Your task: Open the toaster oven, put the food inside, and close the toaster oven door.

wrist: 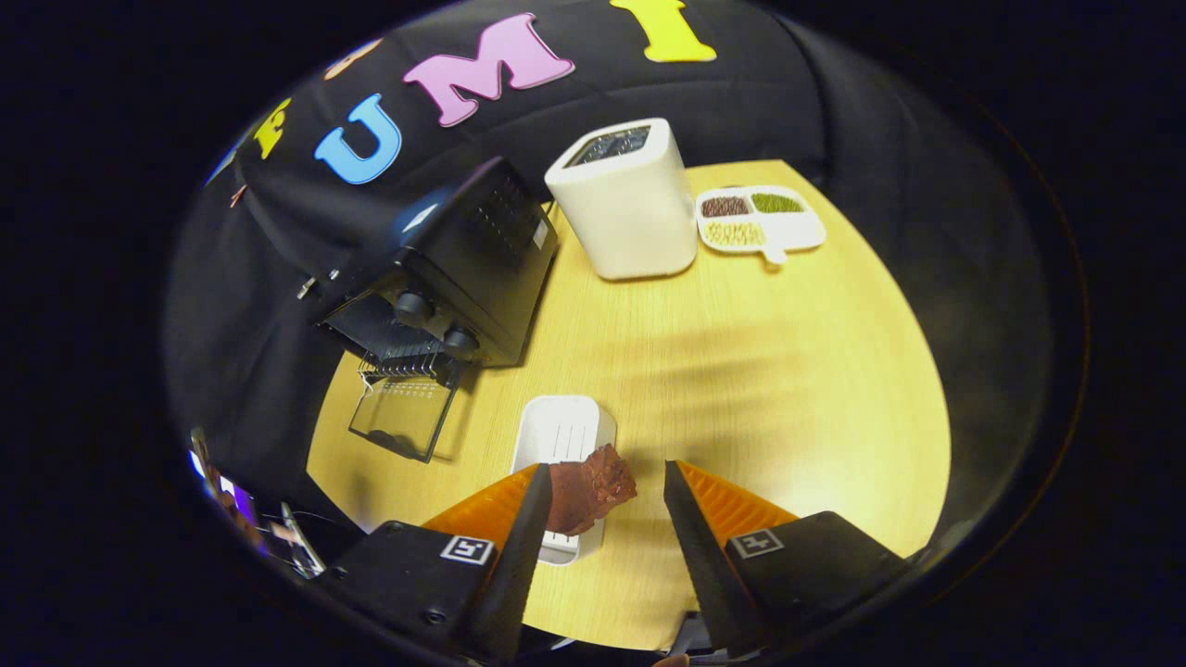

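- The toaster oven [463, 269] stands at the far left of the table [788, 389], and its glass door [403, 417] is already folded down flat toward the near side, so the opening step looks done.
- The step in hand seems to be picking up the food: a dark reddish chunk of food [593, 489] sits on the near end of a white tray [561, 435], just ahead of the tongs [598, 496].
- The tongs are spread open, holding nothing. The food lies close against the left finger, with a clear gap to the right finger; whether the left finger touches it I cannot tell.
- My judgement is that the next move calls for centring the fingers around the chunk, closing on it, lifting it clear of the tray's rim, then carrying it left and away toward the oven mouth.
- The lowered door juts out over the table in front of the oven, so the approach probably needs to come in above it, not across it.
- A white box-shaped appliance [630, 199] and a divided dish [760, 222] of grains stand at the far side, well apart from that path.
- The middle and right of the table offer broad room; the near table edge runs close under the tongs.
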